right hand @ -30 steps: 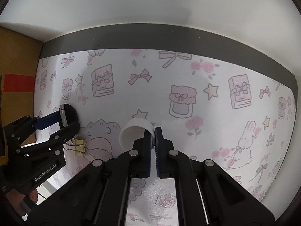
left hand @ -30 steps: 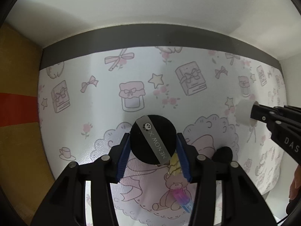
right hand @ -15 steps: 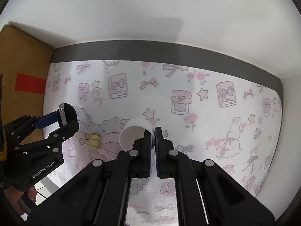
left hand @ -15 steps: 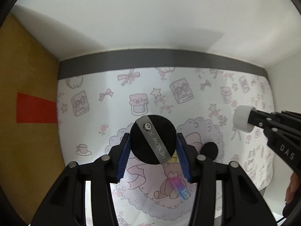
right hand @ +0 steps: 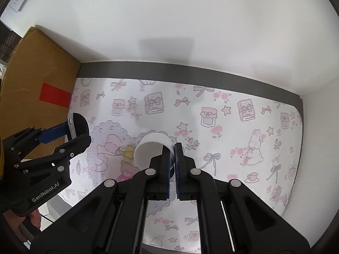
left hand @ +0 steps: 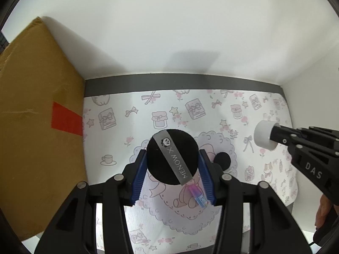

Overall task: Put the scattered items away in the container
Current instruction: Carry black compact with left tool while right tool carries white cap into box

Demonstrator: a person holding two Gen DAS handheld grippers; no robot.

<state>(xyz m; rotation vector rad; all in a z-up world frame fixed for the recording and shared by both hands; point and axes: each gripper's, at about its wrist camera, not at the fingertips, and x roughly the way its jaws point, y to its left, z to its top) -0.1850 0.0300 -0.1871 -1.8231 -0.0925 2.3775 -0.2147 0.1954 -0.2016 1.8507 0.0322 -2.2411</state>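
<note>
Black puff (left hand: 172, 156) above binder clip (right hand: 128, 156), pink stick (left hand: 197, 194).

A cutesy pink-and-white printed mat (left hand: 131, 190) with bows, jam jars and bunnies is lying flat over a grey tabletop (right hand: 190, 72), a big cardboard box (left hand: 38, 127) with red tape (left hand: 65, 119) is sitting along its left edge, and a white wall (right hand: 169, 21) is running behind.

A cardboard box (left hand: 40, 131) walls off the mat's (left hand: 131, 135) left edge; beside it the mat lies bare, with a yellow clip (right hand: 128, 154) further right.
</note>
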